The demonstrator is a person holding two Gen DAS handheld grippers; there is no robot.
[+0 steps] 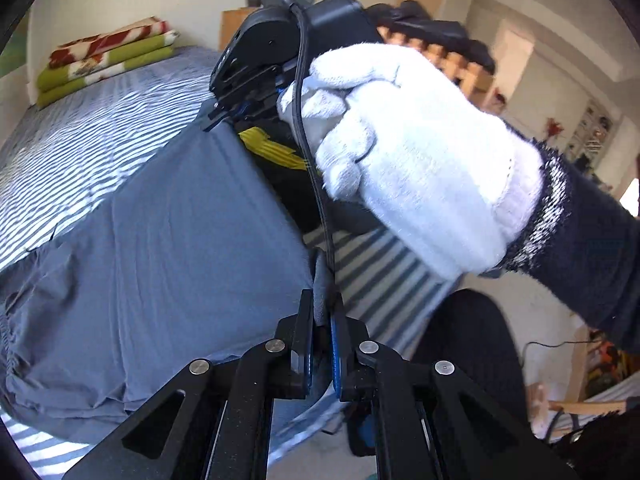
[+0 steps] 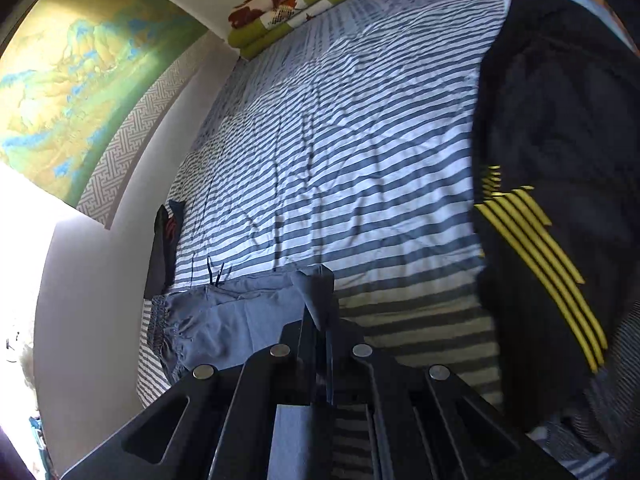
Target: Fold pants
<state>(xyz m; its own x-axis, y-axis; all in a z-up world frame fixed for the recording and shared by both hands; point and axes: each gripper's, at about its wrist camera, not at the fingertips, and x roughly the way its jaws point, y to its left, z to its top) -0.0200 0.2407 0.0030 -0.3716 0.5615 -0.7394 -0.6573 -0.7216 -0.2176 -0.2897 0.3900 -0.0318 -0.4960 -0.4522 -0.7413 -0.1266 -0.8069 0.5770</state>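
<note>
Bedroom scene, with a bed [image 2: 360, 140] in blue and white striped sheets filling most of both views. A stack of folded green, red and white blankets [image 2: 304, 4] sits at the far end of it, upper middle of the right wrist view, and a big green landscape painting [image 2: 80, 80] hangs on the wall at upper left there.

The grey-blue pants [image 1: 160, 240] are spread across the left and centre of the left wrist view, elastic waistband bunched at the lower left edge. The left hand-held gripper [image 1: 322, 320] at bottom centre is clenched on a fold of the pants' edge, fabric pinched between the blue pads. Above it, upper centre, the right hand-held gripper [image 1: 218, 114] is held by a white-gloved hand [image 1: 404, 152] with a dark sleeve, its tip pinching another spot on the same edge.

In the right wrist view that hand-held gripper [image 2: 320, 292] is clamped on a bunch of the grey-blue cloth at lower centre. A black garment with yellow stripes [image 2: 560, 200] fills the right side.
</note>
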